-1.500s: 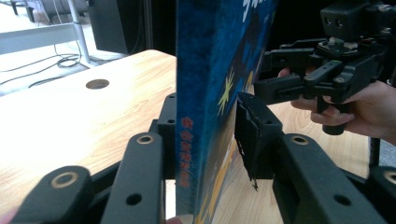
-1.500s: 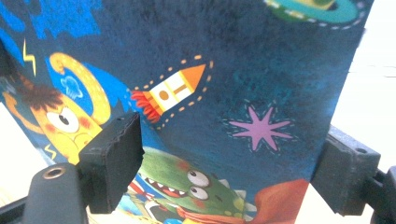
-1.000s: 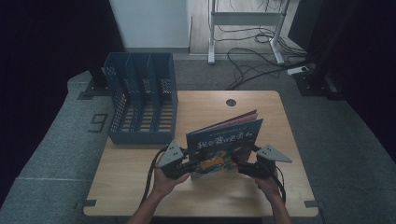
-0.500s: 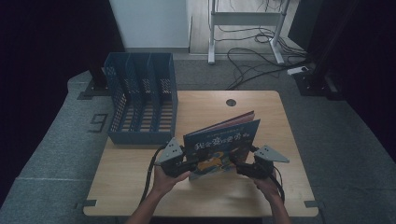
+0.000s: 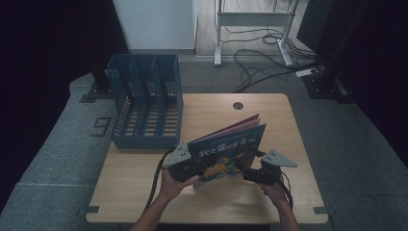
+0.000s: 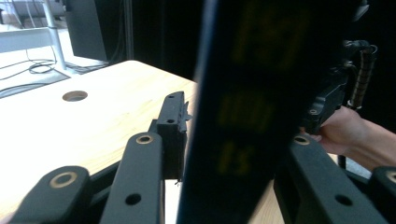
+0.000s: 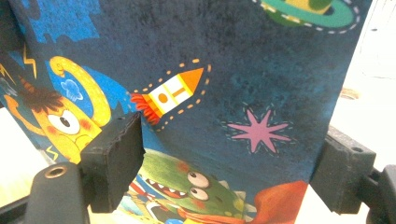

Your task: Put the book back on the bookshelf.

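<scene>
Evidently we hold a thin, stiff picture book (image 5: 226, 153) upright: left gripper (image 5: 185, 166) clamped across its spine edge, right gripper (image 5: 250, 171) spread apart, straddling the cover; best pinched near corners.

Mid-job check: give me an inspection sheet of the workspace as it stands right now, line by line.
Surface: wooden table, round cable hole near its far edge.
Job's things: picture book held up off the table between both grippers, slightly open, its cover toward the person; blue file rack at the table's far left, compartments look empty.
Clutter: nothing seen.
Grippers: left gripper has its jaws either side of the book's edge; right gripper sits at the book's lower right, cover between its jaws. Contact cannot be confirmed on either.
Cables: one trails from each gripper; loose cables on the floor beyond the table.
Surroundings: grey carpet, white desk frame, dark curtains.
</scene>
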{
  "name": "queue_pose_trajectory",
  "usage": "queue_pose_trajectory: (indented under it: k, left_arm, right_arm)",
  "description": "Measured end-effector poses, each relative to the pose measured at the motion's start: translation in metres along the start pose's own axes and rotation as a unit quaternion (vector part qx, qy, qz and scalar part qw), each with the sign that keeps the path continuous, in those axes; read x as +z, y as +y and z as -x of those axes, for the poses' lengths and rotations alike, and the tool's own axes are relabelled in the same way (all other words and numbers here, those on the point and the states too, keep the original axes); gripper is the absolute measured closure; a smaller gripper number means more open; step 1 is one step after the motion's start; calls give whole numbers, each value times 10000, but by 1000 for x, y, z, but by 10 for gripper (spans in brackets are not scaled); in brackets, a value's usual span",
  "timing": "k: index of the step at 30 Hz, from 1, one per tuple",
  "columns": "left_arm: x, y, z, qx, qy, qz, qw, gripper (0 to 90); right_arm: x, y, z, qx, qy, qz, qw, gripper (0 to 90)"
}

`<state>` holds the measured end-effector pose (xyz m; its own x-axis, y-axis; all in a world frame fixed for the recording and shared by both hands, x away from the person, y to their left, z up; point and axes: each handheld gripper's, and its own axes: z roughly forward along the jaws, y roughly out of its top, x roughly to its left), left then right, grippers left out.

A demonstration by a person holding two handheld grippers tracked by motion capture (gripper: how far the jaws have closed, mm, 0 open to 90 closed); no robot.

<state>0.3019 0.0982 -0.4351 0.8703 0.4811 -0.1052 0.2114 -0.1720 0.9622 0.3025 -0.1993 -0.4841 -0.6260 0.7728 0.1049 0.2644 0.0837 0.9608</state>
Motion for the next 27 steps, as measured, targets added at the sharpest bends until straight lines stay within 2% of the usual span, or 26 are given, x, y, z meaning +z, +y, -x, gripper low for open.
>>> queue_pose_trajectory:
  k: [3,6,14,16,20,22,27]
  left_arm:
    - [0,1,0,-62,-105,96,9999,630]
    - [0,1,1,-28,-71,104,9999,653]
    - [-1,0,5,257,-113,86,9996,722]
    - [-1,0,6,263,-114,82,9996,726]
    - [-2,1,6,161,-144,146,9997,710]
    - [-2,3,5,91,-237,219,9994,662]
    - [-3,9,8,162,-210,284,9992,645]
  right_arm:
    - [1,0,0,-16,27,-5,10000,172]
    - [0,0,0,-22,42,-16,10000,173]
    - [0,0,2,-6,101,-24,9999,167]
    - [0,-1,2,5,117,-33,9999,165]
    - [-1,-1,3,-4,127,-44,9999,169]
    - [-1,-1,3,-7,137,-35,9999,176]
    - [-2,-1,3,3,144,-45,9999,183]
